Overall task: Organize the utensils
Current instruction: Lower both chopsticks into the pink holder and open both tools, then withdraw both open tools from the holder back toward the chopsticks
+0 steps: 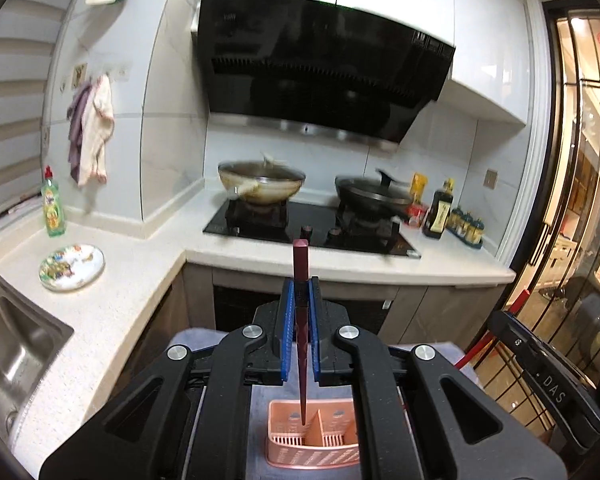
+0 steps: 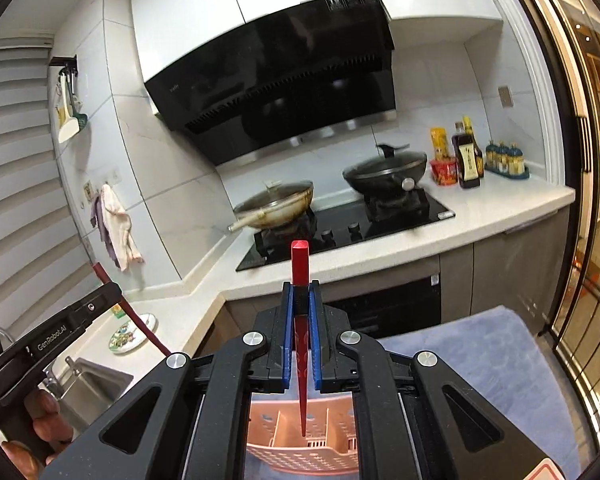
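Note:
My left gripper (image 1: 300, 285) is shut on a dark maroon chopstick (image 1: 300, 260). The chopstick stands nearly upright, and its thin tip hangs over a pink slotted utensil basket (image 1: 312, 456) with a middle divider. My right gripper (image 2: 300, 286) is shut on a bright red chopstick (image 2: 300, 260), also held upright. Its tip hangs above the same basket (image 2: 268, 424). In the right wrist view the left gripper (image 2: 110, 294) shows at the left, held by a hand (image 2: 46, 420), with the maroon chopstick (image 2: 136, 316) slanting down from it. The right gripper (image 1: 500, 318) appears at the right edge of the left wrist view.
The basket stands on a blue-grey cloth (image 2: 500, 360). Beyond it an L-shaped white counter (image 1: 132, 264) carries a steel sink (image 1: 16, 344), a patterned plate (image 1: 71, 267), a green soap bottle (image 1: 53, 208), a hob with two woks (image 1: 260, 184), and sauce bottles (image 1: 440, 212). A glass door (image 1: 580, 200) lies to the right.

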A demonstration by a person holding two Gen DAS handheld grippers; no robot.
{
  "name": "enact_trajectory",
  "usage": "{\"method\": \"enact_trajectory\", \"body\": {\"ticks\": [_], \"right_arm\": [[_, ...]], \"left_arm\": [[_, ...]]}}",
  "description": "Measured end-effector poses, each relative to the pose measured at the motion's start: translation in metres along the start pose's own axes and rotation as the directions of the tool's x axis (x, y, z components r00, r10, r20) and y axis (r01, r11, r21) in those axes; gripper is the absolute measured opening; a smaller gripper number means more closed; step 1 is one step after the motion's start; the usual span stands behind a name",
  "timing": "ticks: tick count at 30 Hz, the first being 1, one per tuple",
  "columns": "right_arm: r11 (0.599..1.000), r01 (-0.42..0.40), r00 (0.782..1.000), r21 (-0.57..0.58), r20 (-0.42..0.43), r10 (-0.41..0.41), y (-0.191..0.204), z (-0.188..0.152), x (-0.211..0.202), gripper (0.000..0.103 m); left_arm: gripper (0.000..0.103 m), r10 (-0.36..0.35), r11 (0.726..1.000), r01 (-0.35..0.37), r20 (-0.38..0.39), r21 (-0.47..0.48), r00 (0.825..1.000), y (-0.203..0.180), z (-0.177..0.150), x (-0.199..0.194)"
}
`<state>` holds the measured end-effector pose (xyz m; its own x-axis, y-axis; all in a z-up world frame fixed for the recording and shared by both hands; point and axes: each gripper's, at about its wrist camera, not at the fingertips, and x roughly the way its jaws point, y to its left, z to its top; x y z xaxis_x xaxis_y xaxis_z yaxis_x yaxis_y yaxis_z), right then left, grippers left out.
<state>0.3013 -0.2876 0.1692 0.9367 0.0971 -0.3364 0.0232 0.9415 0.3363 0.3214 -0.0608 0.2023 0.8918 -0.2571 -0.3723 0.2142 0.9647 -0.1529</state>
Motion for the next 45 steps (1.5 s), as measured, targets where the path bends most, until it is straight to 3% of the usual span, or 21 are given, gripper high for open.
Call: {"method": "enact_trajectory", "body": {"ticks": [8,9,13,16,21,25,32,45], "right_arm": [[0.999,0.029,0.998,-0.033,-0.054,-0.03,-0.008,-0.034,0.019,0.01],[0.999,0.032,0.998,-0.03,-0.049,-0.033,-0.01,-0.035,0.015,0.012],[0.999,0.032,0.999,-0.015,-0.025,-0.033,-0.013,-0.035,-0.002,0.025],[0.999,0.035,0.999,-0.026,-0.007,-0.035,-0.012,-0.036,-0.021,0.028],[0.997,0.046,0.999,-0.068,0.001,-0.046,-0.008,-0.053,-0.063,0.044],[0.994,0.047,0.998,-0.1,-0.029,-0.05,-0.008,-0.08,-0.094,0.048],[0.992,0.049,0.989,-0.113,-0.133,-0.064,-0.015,-0.143,-0.139,0.05],[0.987,0.12,0.937,-0.105,-0.318,-0.148,-0.043,-0.261,-0.18,0.05]], "left_arm": [[0.008,0.006,1.0,-0.005,-0.088,0.01,0.996,0.01,-0.042,0.026],[0.012,0.011,1.0,-0.01,-0.093,0.014,0.996,0.011,-0.045,0.026],[0.048,0.021,1.0,-0.021,-0.095,0.002,0.995,0.017,-0.053,0.016],[0.056,0.027,1.0,-0.028,-0.083,-0.005,0.996,0.022,-0.056,-0.001],[0.061,0.054,0.999,-0.054,-0.083,0.0,0.995,0.03,-0.072,-0.035],[0.062,0.075,0.997,-0.075,-0.1,0.004,0.992,0.036,-0.09,-0.059],[0.062,0.11,0.994,-0.107,-0.147,0.027,0.983,0.04,-0.141,-0.102],[0.062,0.135,0.991,-0.133,-0.305,0.027,0.943,0.052,-0.245,-0.144]]}}
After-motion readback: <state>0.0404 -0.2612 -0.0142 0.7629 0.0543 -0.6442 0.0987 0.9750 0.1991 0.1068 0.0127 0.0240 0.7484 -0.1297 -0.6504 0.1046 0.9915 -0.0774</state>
